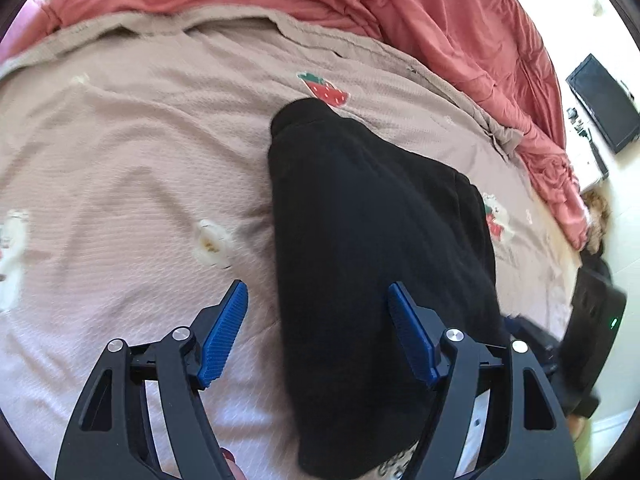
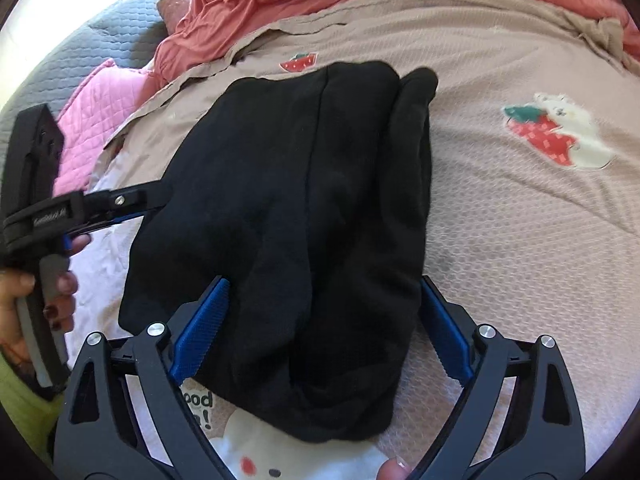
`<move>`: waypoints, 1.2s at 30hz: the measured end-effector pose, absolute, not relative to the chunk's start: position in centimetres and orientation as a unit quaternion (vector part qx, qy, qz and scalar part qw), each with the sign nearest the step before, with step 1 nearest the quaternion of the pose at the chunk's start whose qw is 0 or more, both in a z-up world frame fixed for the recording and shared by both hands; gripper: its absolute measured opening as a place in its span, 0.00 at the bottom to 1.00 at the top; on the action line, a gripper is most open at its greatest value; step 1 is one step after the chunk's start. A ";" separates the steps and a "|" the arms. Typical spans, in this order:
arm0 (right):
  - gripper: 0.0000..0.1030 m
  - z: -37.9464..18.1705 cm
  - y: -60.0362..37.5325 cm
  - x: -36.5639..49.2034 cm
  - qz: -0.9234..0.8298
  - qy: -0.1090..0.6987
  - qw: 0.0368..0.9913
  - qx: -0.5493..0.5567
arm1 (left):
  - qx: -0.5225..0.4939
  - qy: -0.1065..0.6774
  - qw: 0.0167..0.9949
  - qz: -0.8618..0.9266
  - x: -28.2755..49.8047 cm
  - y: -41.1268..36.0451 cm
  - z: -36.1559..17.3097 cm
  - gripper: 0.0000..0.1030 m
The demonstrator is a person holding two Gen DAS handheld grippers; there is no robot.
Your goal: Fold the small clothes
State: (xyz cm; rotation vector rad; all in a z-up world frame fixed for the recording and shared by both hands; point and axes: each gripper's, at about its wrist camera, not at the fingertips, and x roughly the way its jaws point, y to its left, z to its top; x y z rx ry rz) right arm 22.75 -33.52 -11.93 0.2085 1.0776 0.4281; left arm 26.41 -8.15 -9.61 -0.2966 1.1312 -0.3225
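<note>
Left gripper (image 1: pixel 316 308) and right gripper (image 2: pixel 324 312) both spread wide, gripping nothing. Black garment (image 2: pixel 288 208) lies folded on the bed's beige blanket (image 1: pixel 132 168), between both sets of jaws. Risk: a pad catching loose cloth could drag the fold open.

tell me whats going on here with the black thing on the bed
A person is folding a black garment on a bed covered with a beige strawberry-print blanket, holding a claw tool in each hand. The garment lies folded into a long bundle. The right claw stands open astride its near end, pads not pressing it. The left claw is open too, over the garment's left edge, gripping nothing. A red quilt is heaped behind.
</note>
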 end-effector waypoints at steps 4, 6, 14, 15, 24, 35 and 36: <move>0.84 -12.5 -33.5 23.1 0.216 0.505 0.828 0.111 | -0.163 0.544 0.805 -0.172 28.0 -9.0 -11.1 0.71; 0.85 -12.7 -33.3 23.3 0.225 0.502 0.827 0.114 | -0.166 0.545 0.802 -0.177 28.4 -9.5 -11.7 0.73; 0.64 -13.0 -32.5 24.0 0.275 0.493 0.813 0.145 | -0.178 0.547 0.797 -0.183 29.2 -10.2 -12.5 0.62; 0.60 -12.6 -32.2 23.9 0.277 0.489 0.816 0.132 | -0.176 0.545 0.799 -0.183 29.1 -10.4 -12.2 0.57; 0.49 -7.5 -32.8 23.1 0.283 0.427 0.852 0.110 | -0.177 0.509 0.819 -0.198 27.9 -11.4 -7.3 0.45; 0.48 -6.4 -34.7 22.2 0.241 0.429 0.866 0.087 | -0.159 0.511 0.817 -0.214 26.9 -13.4 -7.9 0.47; 0.47 -6.6 -35.0 22.1 0.242 0.432 0.864 0.091 | -0.150 0.523 0.814 -0.205 26.9 -13.6 -8.9 0.47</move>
